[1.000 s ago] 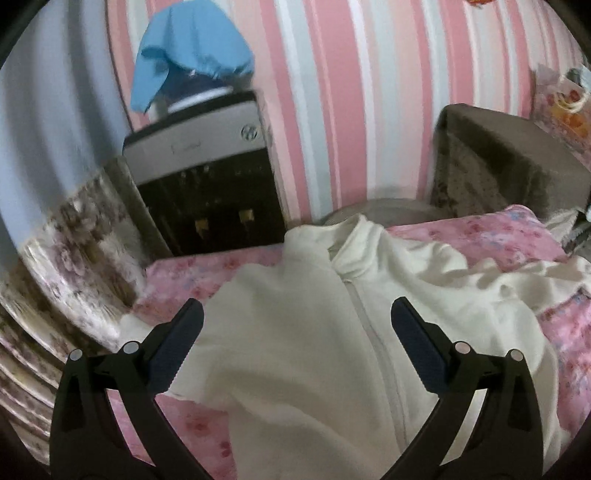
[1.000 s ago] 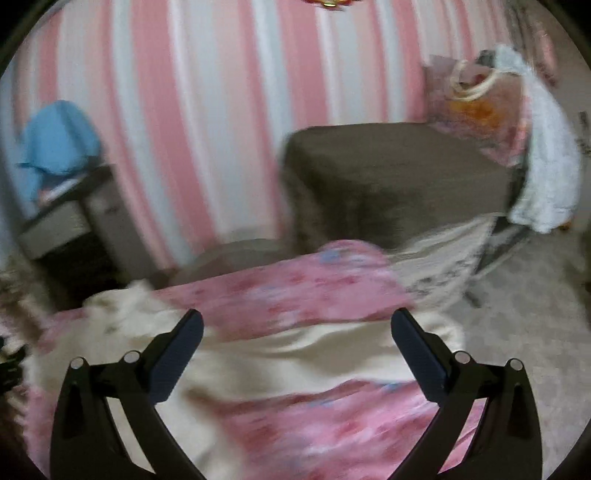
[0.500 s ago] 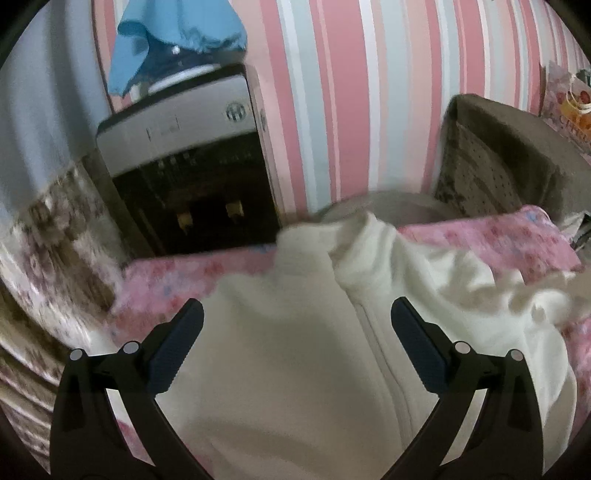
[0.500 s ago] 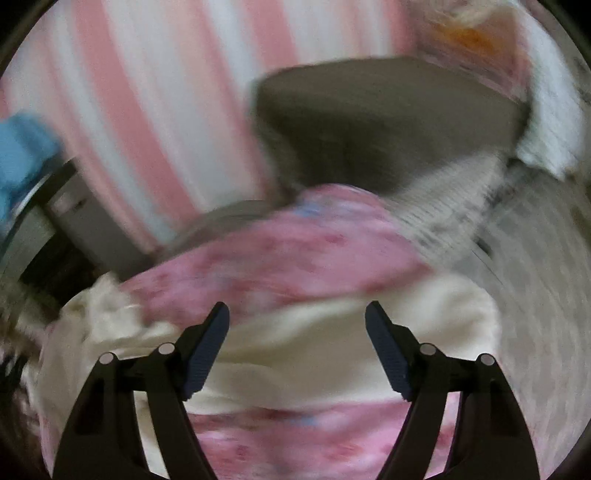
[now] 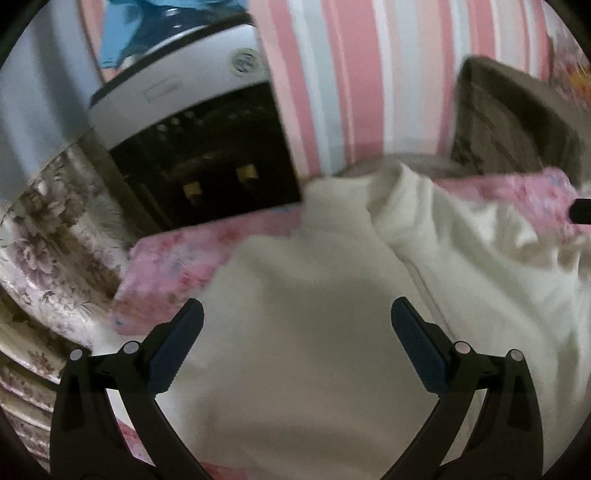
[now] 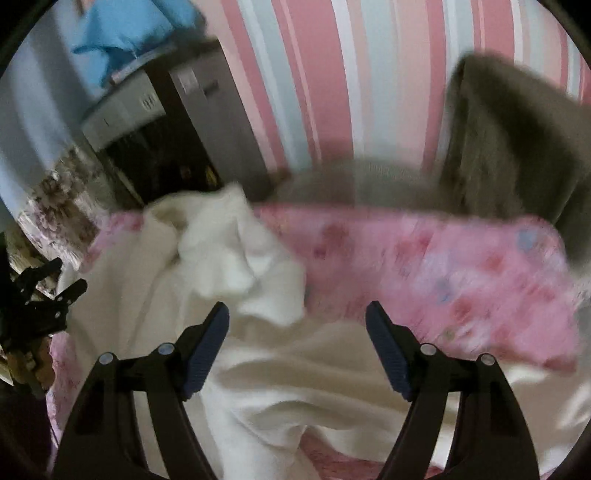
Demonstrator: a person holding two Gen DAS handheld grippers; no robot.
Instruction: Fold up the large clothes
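Note:
A cream zip-front fleece jacket (image 5: 332, 314) lies spread on a pink floral cover (image 5: 177, 258), collar toward the striped wall. My left gripper (image 5: 297, 325) is open and empty, low over the jacket's left chest. In the right wrist view the jacket (image 6: 229, 258) lies at left with its sleeve (image 6: 332, 369) stretched across the pink cover (image 6: 443, 266). My right gripper (image 6: 297, 328) is open and empty, just above the sleeve near the shoulder. The left gripper shows at that view's left edge (image 6: 48, 291).
A water dispenser (image 5: 192, 147) with a blue cloth (image 5: 147, 22) on top stands at the back left against the pink striped wall. A brown covered block (image 6: 517, 147) stands at the back right. A floral-patterned cushion (image 5: 44, 240) lies at left.
Both grippers have moved forward and lower over the jacket. The right gripper has swung left from the far sleeve end toward the shoulder and narrowed its opening somewhat.

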